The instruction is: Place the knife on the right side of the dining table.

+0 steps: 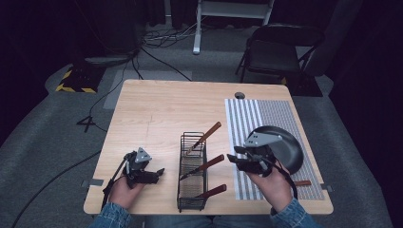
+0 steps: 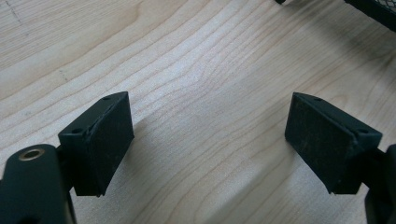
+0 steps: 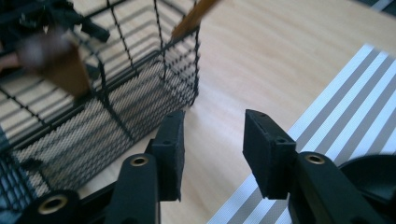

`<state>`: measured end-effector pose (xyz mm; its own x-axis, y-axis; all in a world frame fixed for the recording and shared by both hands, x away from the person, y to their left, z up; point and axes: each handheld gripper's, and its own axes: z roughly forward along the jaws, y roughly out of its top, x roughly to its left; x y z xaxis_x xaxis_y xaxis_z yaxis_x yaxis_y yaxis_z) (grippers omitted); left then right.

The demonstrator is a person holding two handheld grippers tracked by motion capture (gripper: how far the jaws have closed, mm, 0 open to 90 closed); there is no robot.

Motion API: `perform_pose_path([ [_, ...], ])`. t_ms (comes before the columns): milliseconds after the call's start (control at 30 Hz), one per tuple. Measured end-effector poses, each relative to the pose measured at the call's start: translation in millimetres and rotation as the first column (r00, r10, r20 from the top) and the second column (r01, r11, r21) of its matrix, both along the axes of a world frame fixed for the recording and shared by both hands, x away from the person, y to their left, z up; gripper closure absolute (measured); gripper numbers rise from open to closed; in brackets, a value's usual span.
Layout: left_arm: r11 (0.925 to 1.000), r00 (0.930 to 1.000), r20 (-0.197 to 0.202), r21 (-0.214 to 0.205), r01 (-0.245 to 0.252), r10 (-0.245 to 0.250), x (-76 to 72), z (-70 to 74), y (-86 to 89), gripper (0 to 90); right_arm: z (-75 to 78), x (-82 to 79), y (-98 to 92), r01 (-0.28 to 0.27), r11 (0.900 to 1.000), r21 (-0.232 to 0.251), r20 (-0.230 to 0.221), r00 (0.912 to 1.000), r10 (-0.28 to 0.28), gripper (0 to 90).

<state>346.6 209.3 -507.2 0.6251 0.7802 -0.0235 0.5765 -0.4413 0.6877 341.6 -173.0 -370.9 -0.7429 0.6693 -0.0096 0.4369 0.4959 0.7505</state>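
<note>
With both jaws apart and empty, right gripper [image 1: 236, 158] crowds the wire rack [image 1: 192, 190]; left gripper [image 1: 159, 172] idles. Snagging a knife handle [image 1: 211, 163] looks possible.

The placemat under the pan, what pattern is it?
Grey and white stripes, clearest in the high view.

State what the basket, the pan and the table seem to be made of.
Basket: black wire with fine mesh walls, likely coated metal. Pan: dark, smooth, faintly shiny, probably non-stick metal. Table: pale wood or wood-look laminate, with visible grain.
</note>
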Motion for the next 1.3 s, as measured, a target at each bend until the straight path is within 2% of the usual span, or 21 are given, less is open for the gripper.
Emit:
perform_pose_path([
  [100, 1.0, 1.0, 0.0, 0.001, 0.001, -0.001, 0.0, 0.0, 0.0, 15.7, 17.8, 13.5, 5.2, -0.019, 0.9997, 0.016, 0.005, 0.9998, 0.019, 52.2],
  [133, 1.0, 1.0, 0.0, 0.001, 0.001, -0.001, 0.0, 0.1, 0.1, 15.7, 17.8, 13.5, 5.2, -0.019, 0.9997, 0.016, 0.005, 0.9998, 0.019, 52.2],
  [167, 1.0, 1.0, 0.0, 0.001, 0.001, -0.001, 0.1, 0.0, 0.0, 15.7, 28.1, 22.3, 9.4, -0.028, 0.9994, 0.022, 0.011, 0.9995, 0.028, 47.9],
  [267, 1.0, 1.0, 0.0, 0.0, 0.0, 0.0, 0.1, 0.0, 0.0, 15.7, 41.9, 36.5, 15.4, -0.037, 0.9985, 0.039, 0.014, 0.9992, 0.037, 45.2],
  [467, 1.0, 1.0, 0.0, 0.0, 0.0, 0.0, 0.0, 0.0, -0.1, 15.7, 56.1, 61.1, 26.9, -0.053, 0.9977, 0.043, -0.003, 0.9986, 0.053, 44.3],
  [700, 1.0, 1.0, 0.0, 0.002, -0.001, 0.001, -0.3, 0.0, -0.1, 15.9, 44.6, 81.7, 43.9, -0.074, 0.9968, 0.029, -0.068, 0.9948, 0.076, 47.7],
  [800, 1.0, 1.0, 0.001, 0.002, -0.001, 0.001, -0.2, 0.1, -0.1, 15.8, 39.8, 86.5, 45.8, -0.073, 0.9967, 0.033, -0.094, 0.9926, 0.076, 50.4],
  [833, 1.0, 1.0, 0.001, 0.002, 0.0, 0.0, -0.2, 0.1, -0.1, 15.8, 36.5, 89.9, 45.6, -0.075, 0.9961, 0.047, -0.118, 0.9898, 0.08, 52.8],
  [1067, 1.0, 1.0, 0.001, 0.002, -0.001, 0.001, -0.2, 0.1, -0.1, 15.9, 34.4, 91.1, 45.4, -0.094, 0.9931, 0.071, -0.153, 0.9827, 0.104, 60.5],
  [1300, 1.0, 1.0, 0.001, 0.002, 0.0, 0.0, -0.2, 0.1, -0.1, 15.9, 33.4, 92.5, 43.7, -0.092, 0.9925, 0.08, -0.17, 0.9799, 0.105, 65.1],
])
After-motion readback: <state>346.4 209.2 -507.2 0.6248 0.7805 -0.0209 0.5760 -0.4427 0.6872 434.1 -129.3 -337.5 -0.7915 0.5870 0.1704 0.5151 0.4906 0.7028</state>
